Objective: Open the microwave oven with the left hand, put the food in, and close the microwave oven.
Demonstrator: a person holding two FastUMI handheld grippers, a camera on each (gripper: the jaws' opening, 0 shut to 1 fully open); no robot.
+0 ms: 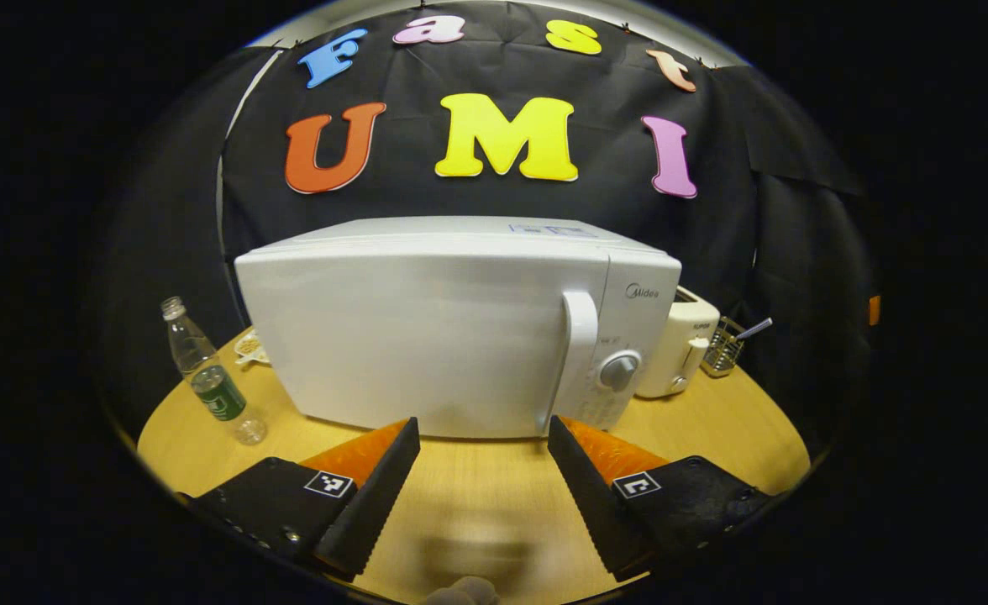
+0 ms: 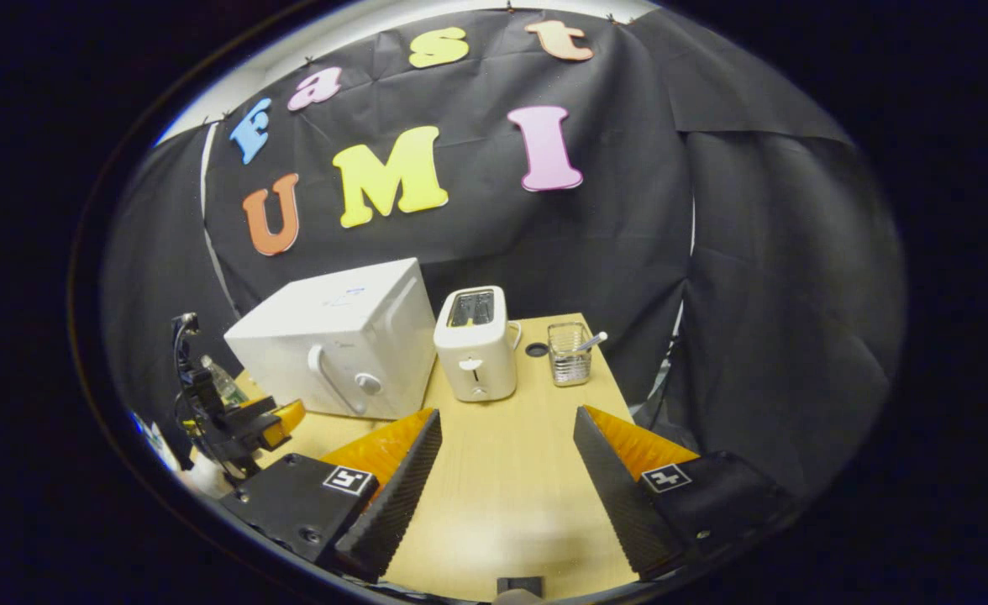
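Just beyond left claw (image 1: 484, 437): microwave oven (image 1: 460, 323)

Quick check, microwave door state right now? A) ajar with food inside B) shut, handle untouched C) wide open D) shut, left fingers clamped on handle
B: in the left gripper view the microwave door sits flush and closed, and the left gripper is open in front of it, its fingers short of the door handle.
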